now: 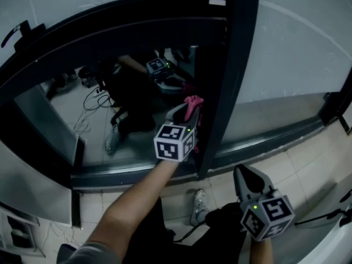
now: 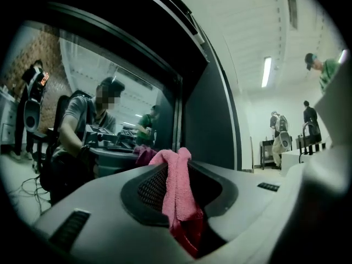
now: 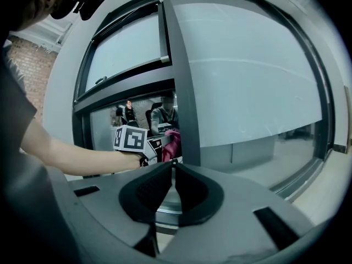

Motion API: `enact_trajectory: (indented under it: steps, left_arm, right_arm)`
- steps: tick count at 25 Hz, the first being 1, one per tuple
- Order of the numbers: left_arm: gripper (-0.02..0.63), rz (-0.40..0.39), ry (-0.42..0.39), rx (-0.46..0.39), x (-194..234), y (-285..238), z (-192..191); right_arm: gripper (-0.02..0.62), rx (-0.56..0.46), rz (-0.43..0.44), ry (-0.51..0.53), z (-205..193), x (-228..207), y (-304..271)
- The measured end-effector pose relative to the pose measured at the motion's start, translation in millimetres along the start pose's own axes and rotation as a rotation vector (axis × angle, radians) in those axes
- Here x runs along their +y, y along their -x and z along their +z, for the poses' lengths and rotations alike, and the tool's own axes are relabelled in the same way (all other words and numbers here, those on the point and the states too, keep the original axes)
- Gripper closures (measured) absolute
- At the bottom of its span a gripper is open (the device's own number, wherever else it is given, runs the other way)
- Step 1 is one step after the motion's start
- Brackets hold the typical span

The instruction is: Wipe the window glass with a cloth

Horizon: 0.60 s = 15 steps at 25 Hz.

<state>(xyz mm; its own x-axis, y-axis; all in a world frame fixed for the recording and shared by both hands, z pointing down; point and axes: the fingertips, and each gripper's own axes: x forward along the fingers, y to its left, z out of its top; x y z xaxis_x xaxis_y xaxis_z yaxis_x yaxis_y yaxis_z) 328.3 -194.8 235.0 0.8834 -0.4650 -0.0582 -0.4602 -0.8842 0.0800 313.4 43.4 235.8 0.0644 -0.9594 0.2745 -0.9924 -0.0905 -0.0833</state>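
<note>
Claw on the right (image 1: 245, 175), low at the frame's lower right, is clenched on nothing, likely parked out of the way since wiping needs one tool. Farther out at centre, the left claw (image 1: 186, 113) grips the pink cloth (image 1: 193, 103) with a tuft poking past its tips, so fabric rather than plastic meets the glass (image 1: 82, 120) beside the dark post (image 1: 223, 81).
</note>
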Motion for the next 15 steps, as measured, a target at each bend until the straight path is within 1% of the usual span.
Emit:
enact_trajectory:
  steps: [4,9,15]
  left_arm:
    - [0.506,0.033,-0.021,-0.006,13.0,6.4,2.1]
    - [0.506,0.079,-0.025,-0.004,29.1,20.8,3.8]
    - [0.506,0.148,-0.031,-0.004,60.6,50.8,6.1]
  right_arm:
    - [0.571,0.005,0.024,0.004,-1.3,8.9,-9.3]
    - [0.571,0.0,0.057,0.022,2.4,24.4,-21.6]
    - [0.571,0.016,0.126,0.047,4.2,50.6,-41.7]
